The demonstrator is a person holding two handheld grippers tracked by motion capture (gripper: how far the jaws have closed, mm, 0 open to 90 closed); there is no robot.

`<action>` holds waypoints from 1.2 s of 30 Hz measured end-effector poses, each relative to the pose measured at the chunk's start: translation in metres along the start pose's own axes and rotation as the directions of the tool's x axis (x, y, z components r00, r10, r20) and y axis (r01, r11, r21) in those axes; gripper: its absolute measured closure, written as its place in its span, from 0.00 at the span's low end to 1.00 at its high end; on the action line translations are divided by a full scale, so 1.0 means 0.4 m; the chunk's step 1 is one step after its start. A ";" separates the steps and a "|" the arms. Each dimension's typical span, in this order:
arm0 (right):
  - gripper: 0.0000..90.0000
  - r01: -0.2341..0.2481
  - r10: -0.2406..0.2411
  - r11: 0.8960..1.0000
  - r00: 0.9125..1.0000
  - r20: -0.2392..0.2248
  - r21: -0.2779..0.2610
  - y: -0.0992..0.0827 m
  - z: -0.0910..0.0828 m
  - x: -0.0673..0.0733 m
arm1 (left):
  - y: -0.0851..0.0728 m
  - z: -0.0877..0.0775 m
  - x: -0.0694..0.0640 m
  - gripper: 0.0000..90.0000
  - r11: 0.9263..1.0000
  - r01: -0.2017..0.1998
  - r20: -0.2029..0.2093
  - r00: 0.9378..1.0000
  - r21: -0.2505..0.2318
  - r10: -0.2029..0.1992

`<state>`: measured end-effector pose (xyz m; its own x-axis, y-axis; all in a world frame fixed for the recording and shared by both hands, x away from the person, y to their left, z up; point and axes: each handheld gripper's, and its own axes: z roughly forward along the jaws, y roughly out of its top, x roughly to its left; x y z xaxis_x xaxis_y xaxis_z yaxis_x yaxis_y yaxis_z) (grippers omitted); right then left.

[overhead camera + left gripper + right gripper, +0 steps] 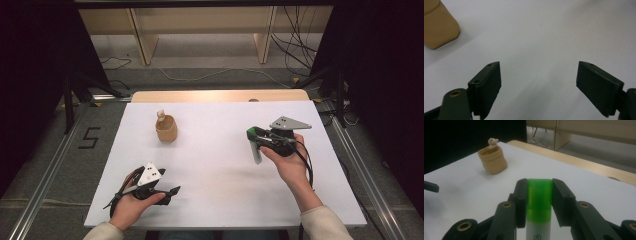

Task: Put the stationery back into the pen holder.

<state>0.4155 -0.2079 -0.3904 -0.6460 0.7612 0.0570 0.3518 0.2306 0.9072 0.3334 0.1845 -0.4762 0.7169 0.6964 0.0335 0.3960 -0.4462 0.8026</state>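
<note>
My right claw point(539, 202) pinches a green-capped marker point(539, 205) between its 2 jaws. My left claw point(537, 82) is spread over the white table point(215, 165), near the tan pouch point(166, 129).

Pouch point(166, 129) stands upper left on the table point(215, 200); marker point(255, 145) right of centre, in the right gripper point(253, 133).

High view looks down on the desk point(220, 190); both gripper views sit low, close — all share the tan pouch point(166, 129).
</note>
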 end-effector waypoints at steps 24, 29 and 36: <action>0.75 -0.010 0.007 0.998 0.999 -0.054 -0.058 0.058 0.112 0.042 | 0.001 0.001 -0.002 0.22 1.000 -0.004 0.002 1.000 -0.005 0.004; 0.75 -0.008 0.004 0.998 0.998 -0.066 -0.058 0.068 0.144 0.053 | 0.001 0.001 -0.002 0.22 1.000 -0.003 0.003 1.000 -0.006 0.003; 0.75 0.006 -0.011 0.998 0.997 -0.074 -0.067 0.091 0.183 0.067 | 0.000 0.001 -0.003 0.22 1.000 0.002 0.006 1.000 -0.007 -0.002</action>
<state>0.4606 -0.1346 -0.3864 -0.6981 0.7117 0.0783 0.3018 0.1934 0.9335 0.3328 0.1836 -0.4763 0.7193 0.6941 0.0286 0.3932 -0.4407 0.8069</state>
